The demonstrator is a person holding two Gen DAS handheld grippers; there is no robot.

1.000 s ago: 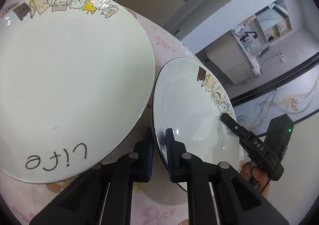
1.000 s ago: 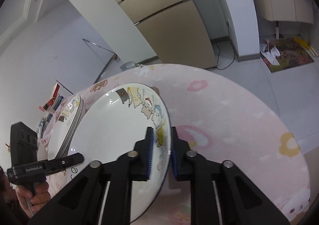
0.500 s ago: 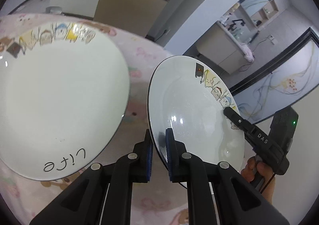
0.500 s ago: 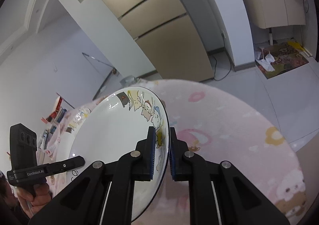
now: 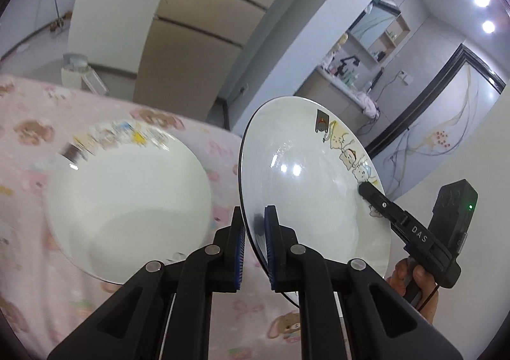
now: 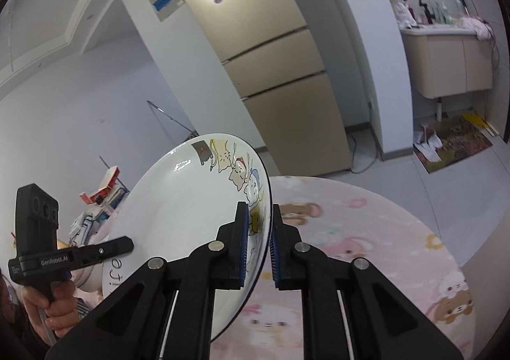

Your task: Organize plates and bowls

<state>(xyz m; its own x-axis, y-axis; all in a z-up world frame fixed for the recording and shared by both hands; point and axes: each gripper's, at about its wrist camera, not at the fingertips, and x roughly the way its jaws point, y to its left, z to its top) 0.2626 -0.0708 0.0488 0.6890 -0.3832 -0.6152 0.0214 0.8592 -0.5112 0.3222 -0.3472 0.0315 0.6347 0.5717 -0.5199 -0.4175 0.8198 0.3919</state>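
Both grippers hold one white deep plate with cartoon cats on its rim (image 5: 306, 187), lifted and tilted above the table; it also shows in the right wrist view (image 6: 191, 200). My left gripper (image 5: 255, 232) is shut on its near rim. My right gripper (image 6: 257, 242) is shut on the opposite rim, over the cartoon print. The right gripper shows in the left wrist view (image 5: 363, 189), the left gripper in the right wrist view (image 6: 129, 242). A second, larger white plate (image 5: 127, 207) with the same print lies on the table, left of and below the held plate.
The round table has a pink cartoon tablecloth (image 6: 366, 248). A beige fridge (image 6: 280, 79) stands behind the table. A small white appliance (image 5: 75, 71) sits past the table's far edge. Books and boxes (image 6: 98, 200) are at the left.
Both grippers have lifted the small plate higher off the table. The large plate on the table now looks smaller and farther below in the left wrist view.
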